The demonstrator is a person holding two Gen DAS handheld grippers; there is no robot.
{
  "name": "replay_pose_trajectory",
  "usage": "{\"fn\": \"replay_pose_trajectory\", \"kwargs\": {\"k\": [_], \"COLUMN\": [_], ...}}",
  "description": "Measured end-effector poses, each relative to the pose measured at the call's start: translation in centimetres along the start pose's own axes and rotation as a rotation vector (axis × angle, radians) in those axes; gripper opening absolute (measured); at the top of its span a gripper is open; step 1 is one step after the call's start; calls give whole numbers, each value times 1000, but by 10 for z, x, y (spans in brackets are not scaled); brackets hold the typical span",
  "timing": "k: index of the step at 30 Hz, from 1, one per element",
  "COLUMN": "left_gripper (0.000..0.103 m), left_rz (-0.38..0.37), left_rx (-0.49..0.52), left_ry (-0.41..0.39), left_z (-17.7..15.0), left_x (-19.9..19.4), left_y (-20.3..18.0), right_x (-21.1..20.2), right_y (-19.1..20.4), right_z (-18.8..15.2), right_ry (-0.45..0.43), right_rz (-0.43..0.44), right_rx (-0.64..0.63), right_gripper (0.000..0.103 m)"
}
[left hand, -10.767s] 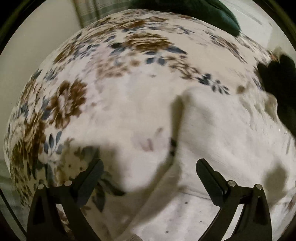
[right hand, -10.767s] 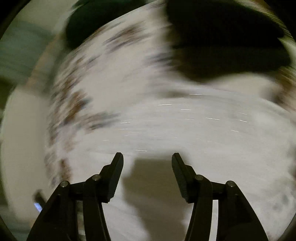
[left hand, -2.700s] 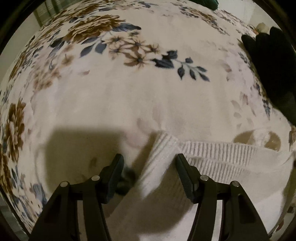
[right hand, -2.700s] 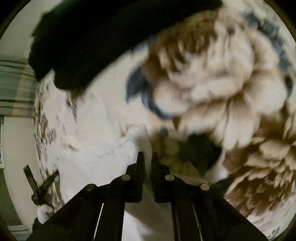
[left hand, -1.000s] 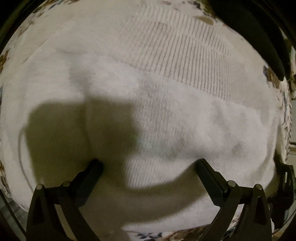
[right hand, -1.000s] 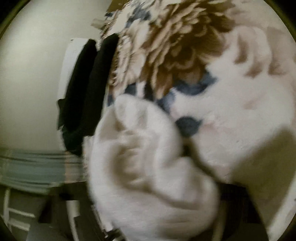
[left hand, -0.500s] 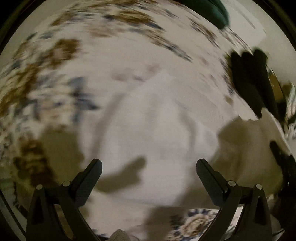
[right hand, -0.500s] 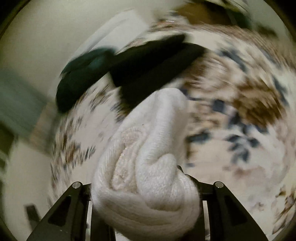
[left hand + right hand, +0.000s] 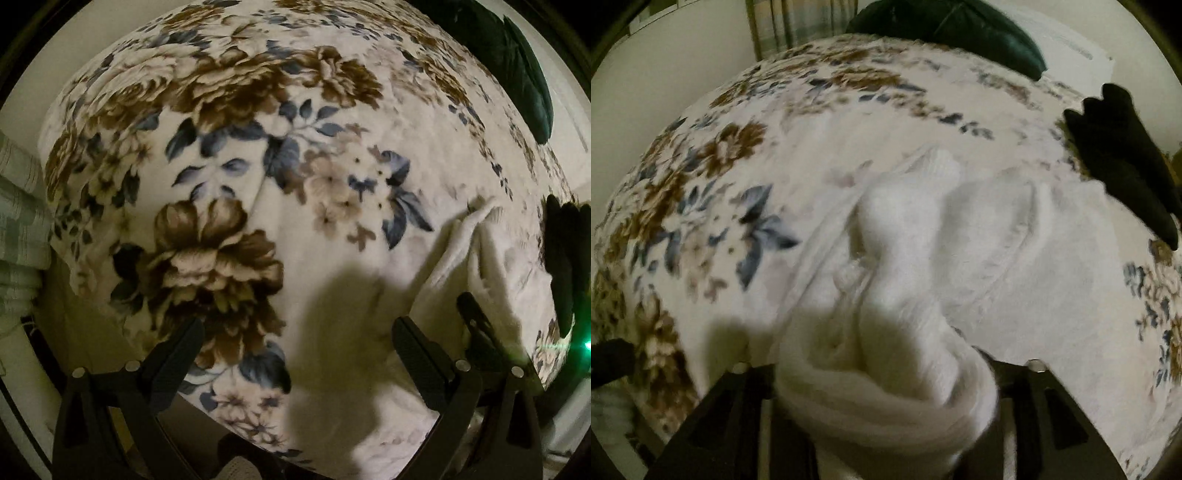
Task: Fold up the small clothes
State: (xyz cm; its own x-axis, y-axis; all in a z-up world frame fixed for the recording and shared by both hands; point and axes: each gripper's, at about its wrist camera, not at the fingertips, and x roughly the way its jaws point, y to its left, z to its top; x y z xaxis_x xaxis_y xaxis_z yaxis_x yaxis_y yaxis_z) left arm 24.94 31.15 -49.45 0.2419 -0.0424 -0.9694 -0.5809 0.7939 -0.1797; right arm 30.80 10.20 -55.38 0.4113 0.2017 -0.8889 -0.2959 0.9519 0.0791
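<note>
White knit garment (image 9: 886, 332), bunched into a thick roll, sits between the jaws of the right gripper (image 9: 882, 373), which have just been opening; the roll fills the gap and hides the pads, so whether they press on it I cannot tell. Its free end trails forward onto the floral blanket (image 9: 713, 206) covering the bed, draped over a second flat white piece (image 9: 1052, 266) just beyond. In the left wrist view the same white fabric (image 9: 476, 273) shows by the right edge of the bed with one dark finger of the other gripper poking in behind. Left gripper (image 9: 295, 354) hangs over bare blanket near the bed's near edge, jaws wide apart, nothing between them. Black clothing (image 9: 1123, 162) lies at the bed's far right edge, a dark green cushion (image 9: 960, 33) at the far edge, striped curtain (image 9: 790, 26) behind. Step in hand, as I read it: the rolled piece is being set down or let go, the fold on it looks more bunched than flat. Next move calls for lowering the roll onto clear blanket, letting the jaws clear it without dragging the loose end, then bringing the empty left gripper over to pin or flatten an edge. Risk: the roll springs open on release, or catches the flat piece underneath.
</note>
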Motion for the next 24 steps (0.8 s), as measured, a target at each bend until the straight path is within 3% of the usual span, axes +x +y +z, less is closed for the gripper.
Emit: {"fn": "replay_pose_trajectory", "kwargs": {"k": [1, 3, 5, 6, 7, 11, 13, 16, 18, 19, 20, 24], "left_gripper": [103, 103, 103, 103, 103, 103, 103, 103, 83, 37, 25, 21], "left_rz": [-11, -39, -93, -118, -152, -252, -234, -200, -249, -258, -281, -273], "left_rx": [-2, -2, 2, 2, 2, -5, 7, -60, -156, -168, -159, -121], "left_ry": [0, -2, 0, 7, 17, 58, 75, 70, 46, 34, 30, -90], "left_z": [-1, 0, -2, -5, -9, -26, -31, -33, -36, -38, -40, -47], "left_x": [-3, -7, -12, -14, -14, -1, 15, 42, 51, 52, 54, 29], "left_y": [-1, -7, -17, -25, -35, -83, -108, -123, -116, -116, -118, -123], "right_x": [-9, -30, -43, -50, -58, -75, -78, -75, -63, -56, -47, -16], "right_y": [-6, -34, -67, -88, -112, -194, -229, -268, -288, -294, -301, -317], "right_z": [3, 10, 13, 15, 15, 18, 18, 18, 20, 21, 20, 25], "right_ry": [18, 67, 100, 108, 113, 133, 145, 162, 186, 197, 210, 239], "right_rz": [134, 446, 608, 623, 618, 421, 329, 289, 251, 247, 253, 270], "right_rx": [25, 146, 282, 343, 393, 461, 474, 507, 505, 505, 503, 474], "right_gripper": [74, 76, 77, 80, 80, 80, 80, 80, 80, 80, 80, 80]}}
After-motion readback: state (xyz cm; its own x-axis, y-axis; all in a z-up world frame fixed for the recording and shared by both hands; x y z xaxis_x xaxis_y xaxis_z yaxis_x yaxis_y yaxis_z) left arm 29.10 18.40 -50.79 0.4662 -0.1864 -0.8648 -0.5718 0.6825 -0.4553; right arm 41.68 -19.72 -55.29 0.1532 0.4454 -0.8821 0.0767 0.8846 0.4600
